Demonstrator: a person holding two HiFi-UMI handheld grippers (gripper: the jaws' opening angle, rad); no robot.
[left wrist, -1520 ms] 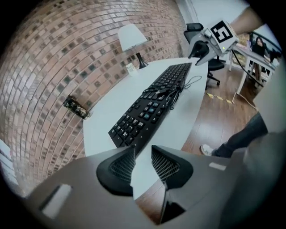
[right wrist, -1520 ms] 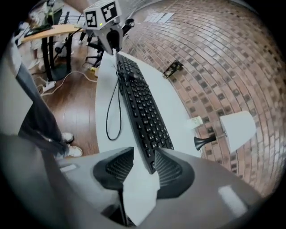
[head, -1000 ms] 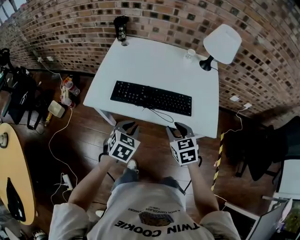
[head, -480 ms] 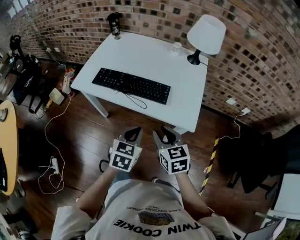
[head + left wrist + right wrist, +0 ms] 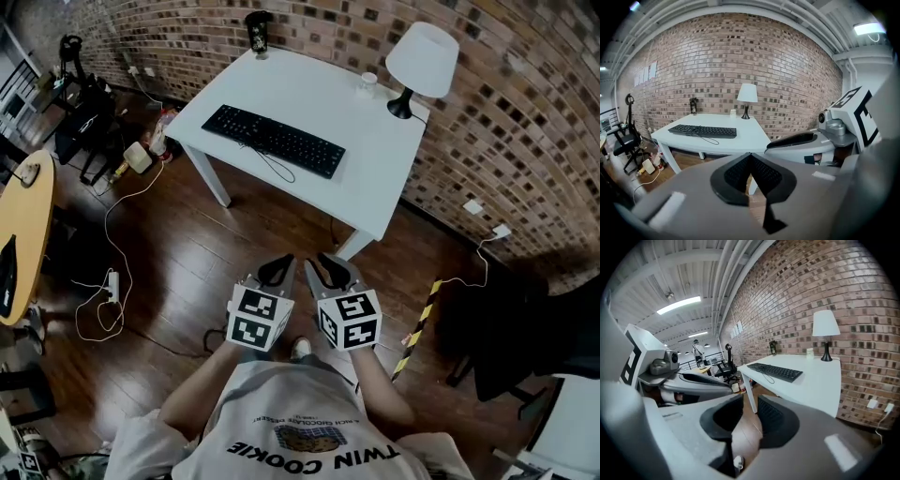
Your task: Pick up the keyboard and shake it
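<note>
Head view: keyboard (image 5: 274,141), black, flat on the white table (image 5: 314,94), along the near edge, untouched. Its cable (image 5: 273,167) loops on the tabletop just beside it. On the same table, far side: white-shaded lamp (image 5: 421,61), small clear cup (image 5: 367,82), dark tumbler (image 5: 258,33) at the far corner. Brick wall (image 5: 525,131) behind. Left gripper (image 5: 277,272) and right gripper (image 5: 328,272) sit side by side over the wood floor (image 5: 178,253), well apart from the table. Left gripper view: jaws pressed together, nothing between. Right gripper view: jaws closing, a narrow gap left, only floor seen through it.
</note>
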